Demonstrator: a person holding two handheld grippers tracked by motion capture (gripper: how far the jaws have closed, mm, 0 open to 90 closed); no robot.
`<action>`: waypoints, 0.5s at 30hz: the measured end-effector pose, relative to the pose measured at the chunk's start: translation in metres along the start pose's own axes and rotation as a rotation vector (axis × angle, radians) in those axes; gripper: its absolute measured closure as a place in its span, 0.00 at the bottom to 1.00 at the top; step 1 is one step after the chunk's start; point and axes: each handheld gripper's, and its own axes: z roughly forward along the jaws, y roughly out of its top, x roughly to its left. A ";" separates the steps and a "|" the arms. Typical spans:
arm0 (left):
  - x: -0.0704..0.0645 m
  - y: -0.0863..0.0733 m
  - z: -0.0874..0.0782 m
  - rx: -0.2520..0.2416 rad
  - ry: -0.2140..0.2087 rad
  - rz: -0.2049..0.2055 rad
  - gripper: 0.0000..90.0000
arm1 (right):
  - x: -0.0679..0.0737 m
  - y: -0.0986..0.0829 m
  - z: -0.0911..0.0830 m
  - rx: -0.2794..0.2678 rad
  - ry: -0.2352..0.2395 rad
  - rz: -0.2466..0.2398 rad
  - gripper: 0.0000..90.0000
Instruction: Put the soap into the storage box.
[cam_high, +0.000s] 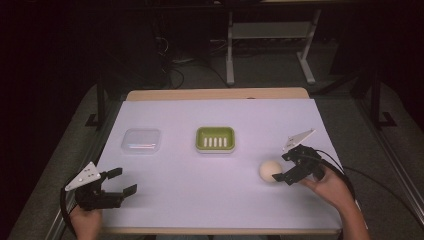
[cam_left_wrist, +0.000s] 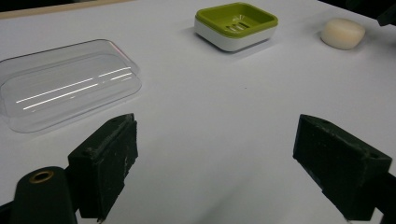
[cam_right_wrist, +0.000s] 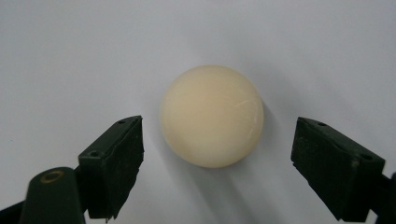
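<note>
Two hand-held grippers | right agape beside soap | left agape, level

White-covered table, clear lid, green soap dish, soap

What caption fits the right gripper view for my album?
Open right hand-held gripper lines up on a cream soap bar lying on the white table.

Cream soap; green-and-white dish; clear lid.
</note>
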 end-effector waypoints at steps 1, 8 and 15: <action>0.000 0.000 0.000 0.000 0.000 0.000 0.15 | 0.000 0.000 0.000 0.000 0.000 0.000 0.18; -0.001 0.000 0.001 -0.002 -0.004 -0.008 0.15 | 0.000 0.006 0.010 0.023 0.015 0.007 0.18; -0.001 0.000 0.002 0.000 -0.002 -0.007 0.15 | 0.001 0.009 0.015 0.047 0.019 -0.006 0.18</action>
